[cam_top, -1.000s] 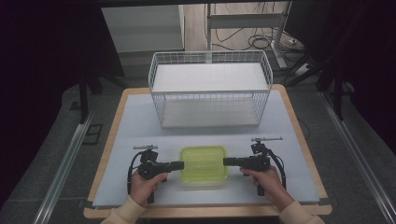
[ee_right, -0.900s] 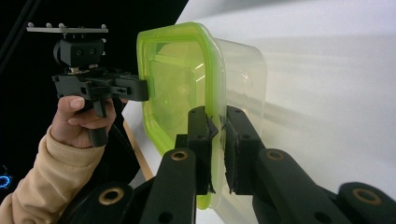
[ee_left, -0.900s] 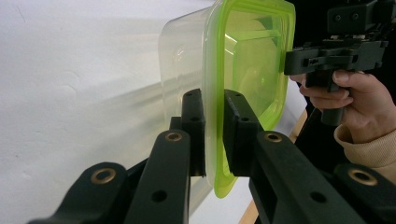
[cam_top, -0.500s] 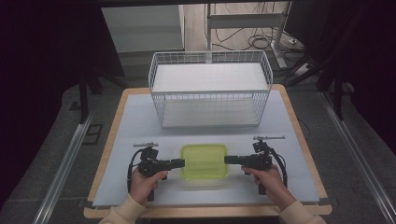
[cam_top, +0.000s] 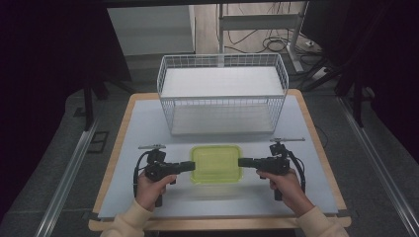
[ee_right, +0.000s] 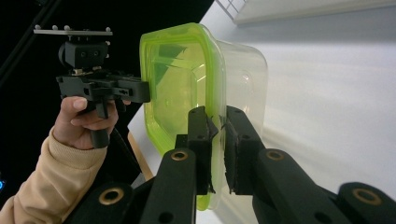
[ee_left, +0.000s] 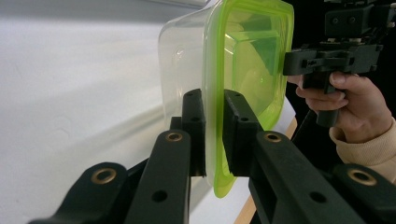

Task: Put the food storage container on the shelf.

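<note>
High view has the box [cam_top: 216, 164] on the surface between my hands, both sets of jaws pinching its green lid rim at opposite ends; it looks light, thin, slick plastic, so I'd grip evenly.

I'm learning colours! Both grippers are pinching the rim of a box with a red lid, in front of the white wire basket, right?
Not quite: the lid is yellow-green, not red, as the high view shows. Both the left gripper and right gripper do pinch its rim, in front of the white wire basket.
</note>
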